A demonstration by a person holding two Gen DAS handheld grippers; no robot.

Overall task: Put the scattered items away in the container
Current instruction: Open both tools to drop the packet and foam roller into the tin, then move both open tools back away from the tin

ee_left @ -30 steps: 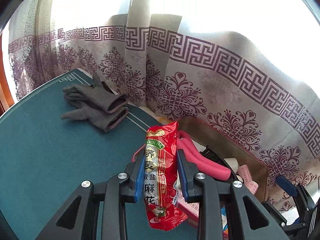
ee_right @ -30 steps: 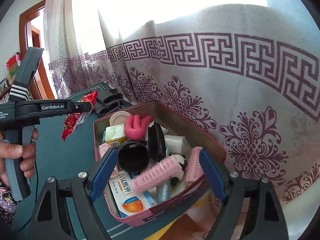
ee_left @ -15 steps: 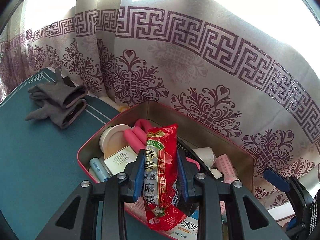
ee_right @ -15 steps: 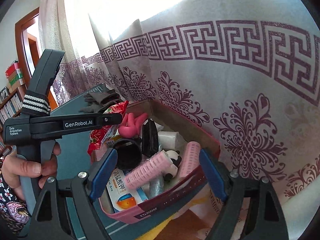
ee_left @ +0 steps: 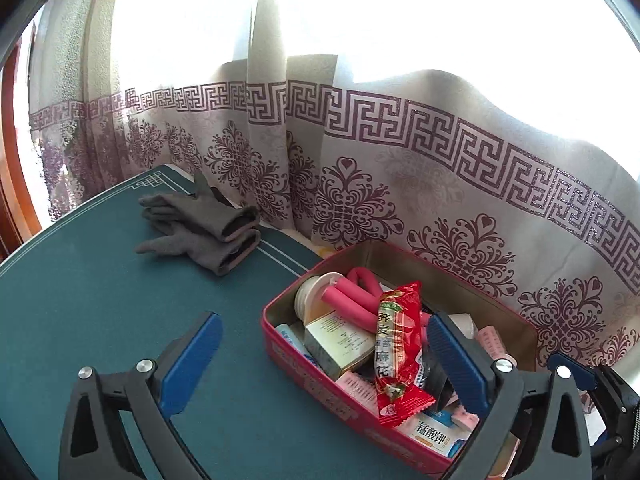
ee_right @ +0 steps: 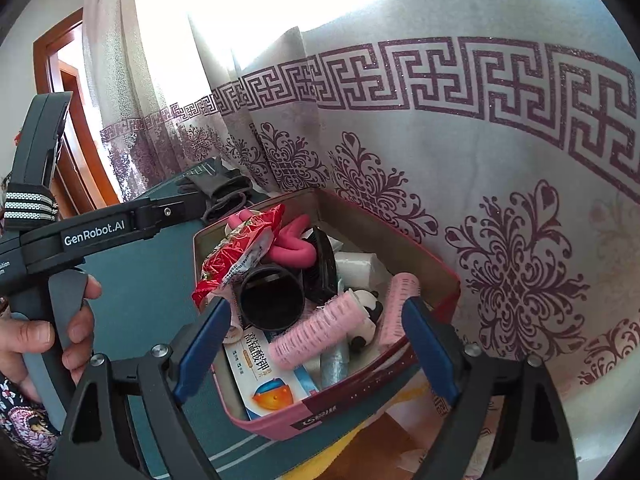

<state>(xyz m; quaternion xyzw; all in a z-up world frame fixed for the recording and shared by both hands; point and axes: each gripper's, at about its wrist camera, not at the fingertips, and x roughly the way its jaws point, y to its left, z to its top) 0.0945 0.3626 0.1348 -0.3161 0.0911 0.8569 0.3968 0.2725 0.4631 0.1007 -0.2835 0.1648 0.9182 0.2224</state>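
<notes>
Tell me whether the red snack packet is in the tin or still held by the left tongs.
In the tin. The packet lies on the other items, and the left tongs are open, touching nothing.

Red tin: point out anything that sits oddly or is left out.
The snack packet lies propped on top of the heap in the red tin, rising above the rim. The grey gloves lie outside on the table.

**Readable print on the tool and packets**

We read "GenRobot.AI" in white on the left gripper's black arm (ee_right: pixel 96 230); the red snack packet (ee_left: pixel 394 354) carries "荞麦", "椒盐" and "麻花"; a white medicine box (ee_left: pixel 434 434) shows "锰酸钾", in the right wrist view "高锰酸钾"; finer print stays illegible to us.
</notes>
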